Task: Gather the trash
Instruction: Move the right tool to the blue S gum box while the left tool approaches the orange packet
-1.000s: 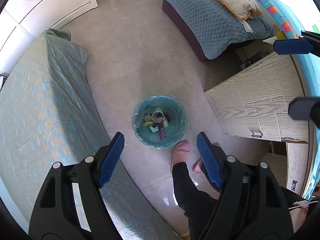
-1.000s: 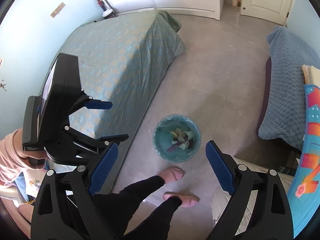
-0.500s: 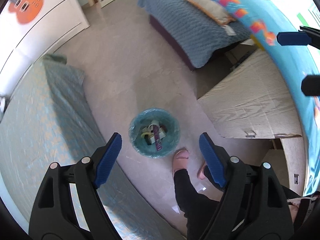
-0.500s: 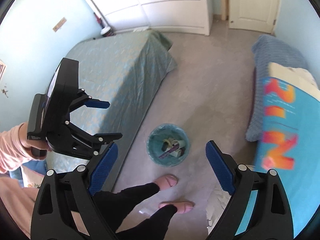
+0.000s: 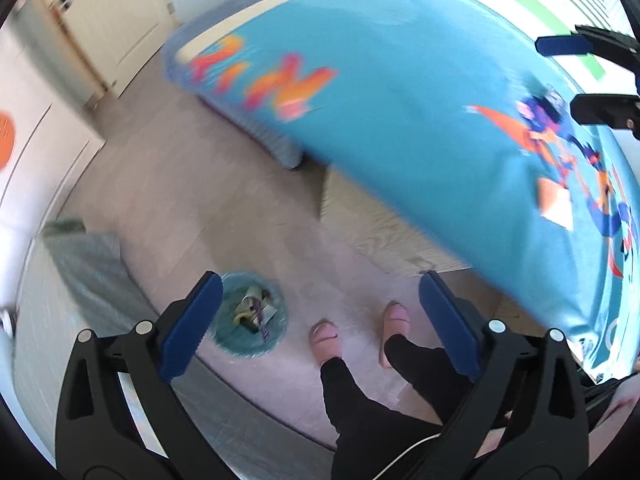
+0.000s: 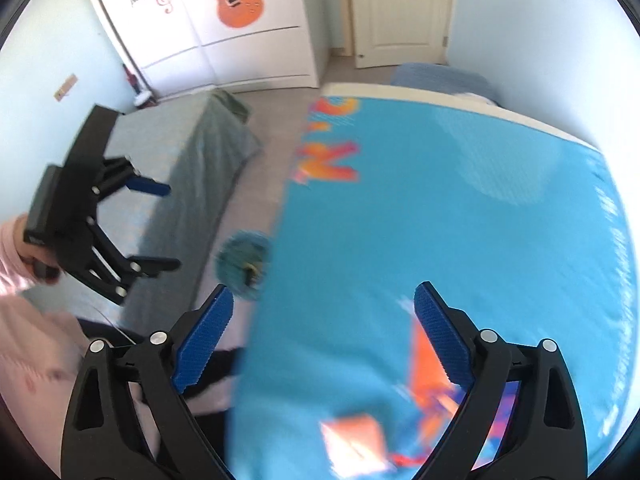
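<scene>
Seemingly upright, trash bin (image 5: 249, 316) mouth faces up.

Motion blur smears the blue mat (image 6: 440, 220), which hides part of the bin (image 6: 240, 264) in the right view, and the trash (image 5: 254, 312) in the bin is too small to identify.

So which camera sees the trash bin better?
The left wrist view. There the trash bin shows almost whole on the floor, with scraps visible inside, beside the left gripper. In the right wrist view the trash bin is blurred and partly hidden behind the bright blue board.
</scene>
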Demonstrator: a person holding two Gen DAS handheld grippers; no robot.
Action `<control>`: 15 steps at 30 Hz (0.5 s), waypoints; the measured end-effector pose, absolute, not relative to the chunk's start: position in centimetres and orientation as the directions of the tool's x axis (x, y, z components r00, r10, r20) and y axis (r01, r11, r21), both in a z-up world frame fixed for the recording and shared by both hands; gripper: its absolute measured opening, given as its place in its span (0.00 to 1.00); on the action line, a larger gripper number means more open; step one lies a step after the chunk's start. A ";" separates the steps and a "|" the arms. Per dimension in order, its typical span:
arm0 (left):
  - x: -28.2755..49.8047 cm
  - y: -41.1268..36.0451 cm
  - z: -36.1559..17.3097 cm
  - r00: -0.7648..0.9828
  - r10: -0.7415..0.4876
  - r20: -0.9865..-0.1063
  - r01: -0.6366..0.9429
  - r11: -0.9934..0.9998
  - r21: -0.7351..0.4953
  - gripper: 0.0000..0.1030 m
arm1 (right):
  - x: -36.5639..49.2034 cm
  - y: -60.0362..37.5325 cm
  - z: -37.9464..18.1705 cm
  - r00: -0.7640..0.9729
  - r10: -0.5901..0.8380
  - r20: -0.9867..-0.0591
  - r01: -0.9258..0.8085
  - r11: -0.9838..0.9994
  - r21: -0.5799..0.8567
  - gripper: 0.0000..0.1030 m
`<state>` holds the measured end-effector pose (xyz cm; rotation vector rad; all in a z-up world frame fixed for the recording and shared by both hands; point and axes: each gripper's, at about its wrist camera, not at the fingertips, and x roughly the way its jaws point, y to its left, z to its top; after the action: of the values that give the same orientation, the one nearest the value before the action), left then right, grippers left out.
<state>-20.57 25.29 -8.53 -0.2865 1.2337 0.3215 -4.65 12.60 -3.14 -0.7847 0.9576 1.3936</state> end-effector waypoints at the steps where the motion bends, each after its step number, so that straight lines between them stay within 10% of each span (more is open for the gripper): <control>1: -19.6 24.2 -8.3 0.293 0.085 -0.952 -0.374 0.927 -0.032 0.93 | -3.5 11.2 -3.0 -0.046 0.436 -0.899 -0.995 0.062 0.081 0.89; 15: -7.9 10.5 -7.3 0.259 0.053 -0.964 -0.200 0.980 0.000 0.93 | 9.3 -2.2 -4.1 0.071 0.333 -0.940 -0.997 0.064 -0.052 0.90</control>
<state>-7.90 10.53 -7.32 -0.1314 1.2987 0.1721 9.30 -2.19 -4.09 -0.9462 0.9370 1.2669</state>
